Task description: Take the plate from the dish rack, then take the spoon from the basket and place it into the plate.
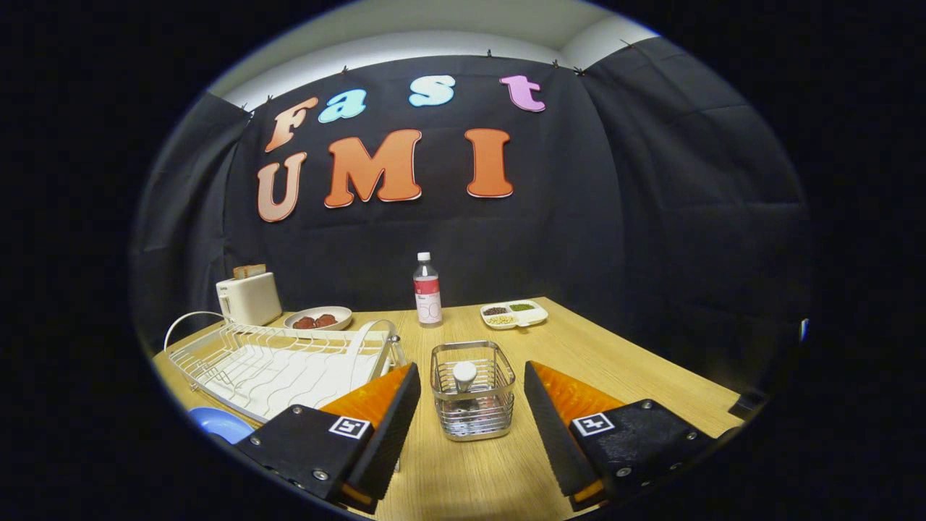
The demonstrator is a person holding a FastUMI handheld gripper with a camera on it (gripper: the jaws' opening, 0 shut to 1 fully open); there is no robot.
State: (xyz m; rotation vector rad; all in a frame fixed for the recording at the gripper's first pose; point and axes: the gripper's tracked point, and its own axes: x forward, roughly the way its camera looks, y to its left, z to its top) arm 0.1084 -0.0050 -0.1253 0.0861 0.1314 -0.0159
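Note:
My gripper is open, its two fingers set wide apart. Between them and just ahead stands a small metal wire basket on the wooden table. A spoon stands inside the basket, its pale round handle end pointing up. A white wire dish rack with no dishes in it sits to the left of the basket, partly behind my left finger. A blue plate lies on the table in front of the rack, left of my left finger, and just its edge shows.
Along the back of the table stand a white toaster with bread in it, a shallow bowl with dark red food, a clear bottle with a red label, and a divided tray of beans.

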